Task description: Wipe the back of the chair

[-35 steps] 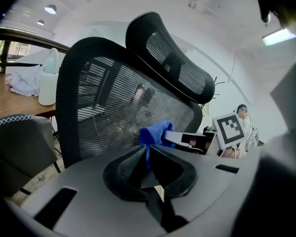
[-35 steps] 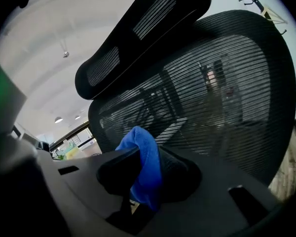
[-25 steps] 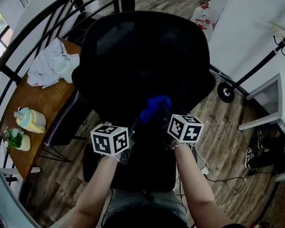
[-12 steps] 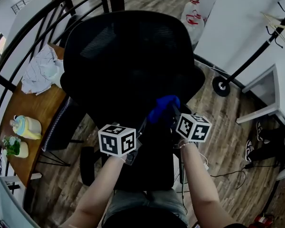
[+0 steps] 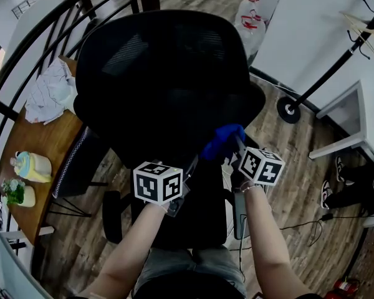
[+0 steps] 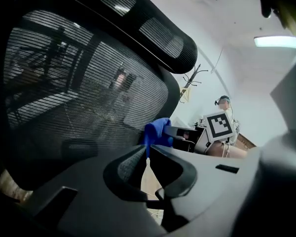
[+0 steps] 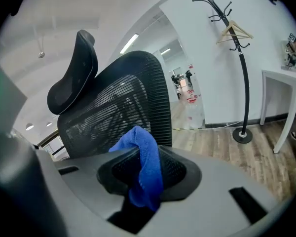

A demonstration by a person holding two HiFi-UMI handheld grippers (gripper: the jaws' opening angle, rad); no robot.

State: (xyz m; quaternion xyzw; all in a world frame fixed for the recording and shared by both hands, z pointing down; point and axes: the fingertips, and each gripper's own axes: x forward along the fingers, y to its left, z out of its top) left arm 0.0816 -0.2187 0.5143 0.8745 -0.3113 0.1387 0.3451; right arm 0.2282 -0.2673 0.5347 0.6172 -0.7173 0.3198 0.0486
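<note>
Our right gripper point(image 7: 144, 168) holds the blue cloth point(image 7: 140, 142) clamped by the black mesh chair back point(image 5: 168, 73); our left gripper point(image 6: 147, 158) has its jaws together on nothing.

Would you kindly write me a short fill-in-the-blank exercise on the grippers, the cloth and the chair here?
1. The cloth clamped in the right gripper is ____ in colour.
2. The chair back is made of black ____, not solid padding.
3. The left gripper is shut and holds ____.
Missing words: blue; mesh; nothing.
</note>
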